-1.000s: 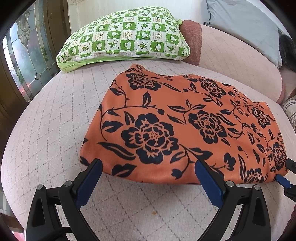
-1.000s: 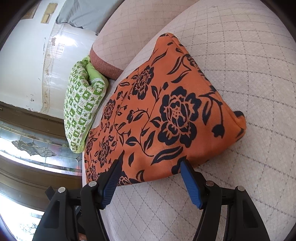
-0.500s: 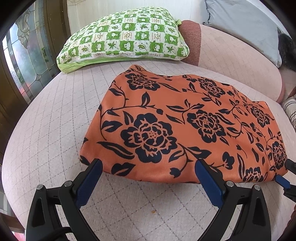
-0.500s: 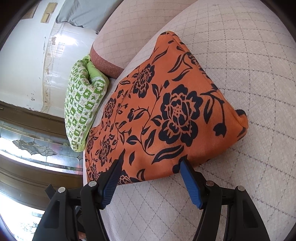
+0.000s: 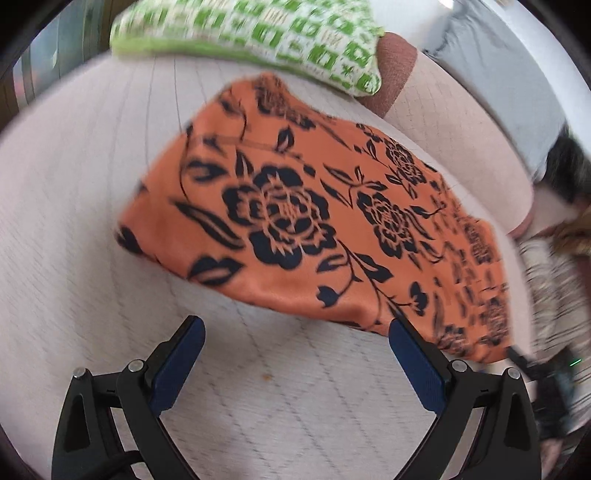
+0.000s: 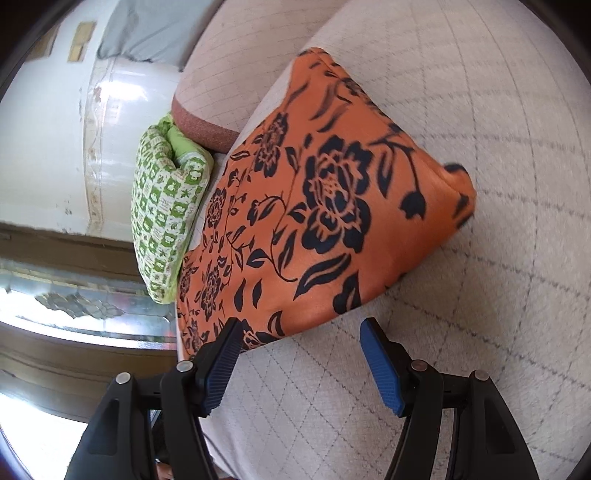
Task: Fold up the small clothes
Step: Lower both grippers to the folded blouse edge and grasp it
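Observation:
An orange cloth with black flowers (image 5: 314, 229) lies folded flat on the pale quilted sofa seat (image 5: 74, 258). It also shows in the right wrist view (image 6: 314, 229). My left gripper (image 5: 295, 354) is open and empty, just short of the cloth's near edge. My right gripper (image 6: 301, 347) is open and empty at the cloth's near edge, its left finger over the hem. The right gripper's tip (image 5: 517, 358) shows at the cloth's right corner in the left wrist view.
A green-and-white checked pillow (image 5: 258, 33) lies behind the cloth; it also shows in the right wrist view (image 6: 166, 218). A grey cushion (image 5: 498, 74) rests on the sofa back. A striped cloth (image 5: 554, 288) lies at right. A stained-glass window (image 6: 74, 299) is at left.
The left gripper has pulled back and swung, so the cloth now sits farther from its fingers and the view is blurred. The right gripper has shifted only slightly. Both stay open.

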`<move>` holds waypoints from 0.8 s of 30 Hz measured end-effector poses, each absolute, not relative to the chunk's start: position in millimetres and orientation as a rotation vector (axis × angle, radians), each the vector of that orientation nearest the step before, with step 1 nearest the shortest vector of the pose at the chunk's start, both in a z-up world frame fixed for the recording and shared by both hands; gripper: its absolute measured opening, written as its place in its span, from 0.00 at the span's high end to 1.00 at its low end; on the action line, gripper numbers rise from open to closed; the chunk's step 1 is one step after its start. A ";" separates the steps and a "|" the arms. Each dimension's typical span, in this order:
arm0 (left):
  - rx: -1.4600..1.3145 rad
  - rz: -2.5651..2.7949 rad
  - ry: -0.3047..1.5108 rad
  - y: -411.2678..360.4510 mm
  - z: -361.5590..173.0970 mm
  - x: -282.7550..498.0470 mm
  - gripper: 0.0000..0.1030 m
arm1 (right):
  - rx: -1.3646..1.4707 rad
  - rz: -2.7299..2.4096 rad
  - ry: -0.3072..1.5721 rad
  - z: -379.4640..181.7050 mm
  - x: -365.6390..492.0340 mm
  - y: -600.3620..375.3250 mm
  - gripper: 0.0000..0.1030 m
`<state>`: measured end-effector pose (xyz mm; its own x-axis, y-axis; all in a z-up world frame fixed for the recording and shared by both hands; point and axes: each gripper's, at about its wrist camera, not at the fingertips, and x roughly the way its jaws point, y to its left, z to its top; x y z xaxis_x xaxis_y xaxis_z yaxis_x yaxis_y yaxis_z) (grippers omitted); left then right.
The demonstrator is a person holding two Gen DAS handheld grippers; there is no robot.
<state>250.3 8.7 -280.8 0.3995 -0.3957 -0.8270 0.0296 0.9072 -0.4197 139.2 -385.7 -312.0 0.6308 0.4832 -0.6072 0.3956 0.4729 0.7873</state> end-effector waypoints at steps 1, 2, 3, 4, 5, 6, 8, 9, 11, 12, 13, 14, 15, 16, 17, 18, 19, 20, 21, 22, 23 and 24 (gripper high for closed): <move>-0.400 -0.280 1.135 11.5 -282.2 251.1 0.03 | 1.149 0.060 0.940 -315.7 138.9 -387.6 0.32; -0.424 -0.282 1.126 13.3 -281.5 251.7 0.03 | 1.172 0.058 0.937 -318.6 138.9 -389.2 0.32; -0.445 -0.286 1.122 14.5 -281.3 252.9 0.03 | 1.195 0.056 0.930 -320.7 138.7 -391.0 0.32; -0.466 -0.294 1.122 15.5 -281.9 255.1 0.03 | 1.221 0.055 0.918 -322.6 138.3 -393.7 0.32; -0.487 -0.297 1.122 16.5 -283.0 258.2 0.03 | 1.237 0.053 0.909 -323.6 139.0 -395.4 0.32; -0.509 -0.295 1.117 18.2 -284.2 262.0 0.03 | 1.250 0.049 0.900 -324.4 139.8 -397.0 0.32; -0.543 -0.288 1.105 20.6 -284.8 270.7 0.03 | 1.270 0.038 0.885 -326.7 143.9 -400.8 0.31; -0.562 -0.283 1.101 21.5 -285.8 275.0 0.03 | 1.275 0.035 0.879 -327.7 145.9 -402.1 0.31; -0.586 -0.276 1.093 22.6 -287.2 282.3 0.03 | 1.280 0.025 0.862 -328.7 150.7 -403.9 0.31; -0.599 -0.273 1.086 22.6 -288.0 285.2 0.03 | 1.282 0.020 0.853 -329.2 153.5 -404.9 0.31; -0.611 -0.269 1.078 22.6 -288.3 288.0 0.03 | 1.286 0.015 0.841 -330.1 156.2 -405.5 0.30; -0.626 -0.267 1.065 22.6 -288.1 289.6 0.03 | 1.289 0.008 0.825 -331.2 159.1 -405.9 0.30; -0.640 -0.265 1.051 22.4 -288.2 291.0 0.03 | 1.287 0.002 0.808 -331.8 162.4 -405.8 0.30; -0.654 -0.261 1.039 22.3 -288.6 292.0 0.05 | 1.273 -0.007 0.791 -331.1 166.6 -404.7 0.29; -0.659 -0.258 1.031 23.2 -289.3 293.0 0.07 | 1.257 -0.013 0.780 -329.2 170.7 -402.8 0.28; -0.660 -0.250 1.018 23.3 -289.3 293.3 0.13 | 1.240 -0.017 0.766 -327.1 174.1 -400.9 0.28; -0.656 -0.242 1.012 23.5 -289.1 293.3 0.20 | 1.228 -0.018 0.750 -325.5 176.7 -399.6 0.28; -0.655 -0.236 1.007 25.6 -289.1 293.1 0.23 | 1.217 -0.017 0.734 -324.6 180.8 -398.2 0.28; -0.655 -0.223 0.999 26.6 -289.2 293.5 0.31 | 1.209 -0.018 0.727 -324.5 184.1 -397.4 0.28; -0.650 -0.215 0.996 27.6 -289.5 293.4 0.42 | 1.187 -0.019 0.719 -323.5 189.2 -396.0 0.28; -0.626 -0.197 0.995 26.9 -289.6 294.1 0.48 | 1.161 -0.025 0.718 -322.1 192.2 -394.3 0.36; -0.607 -0.191 0.997 26.5 -289.8 294.1 0.52 | 1.121 -0.037 0.727 -320.7 195.3 -391.9 0.45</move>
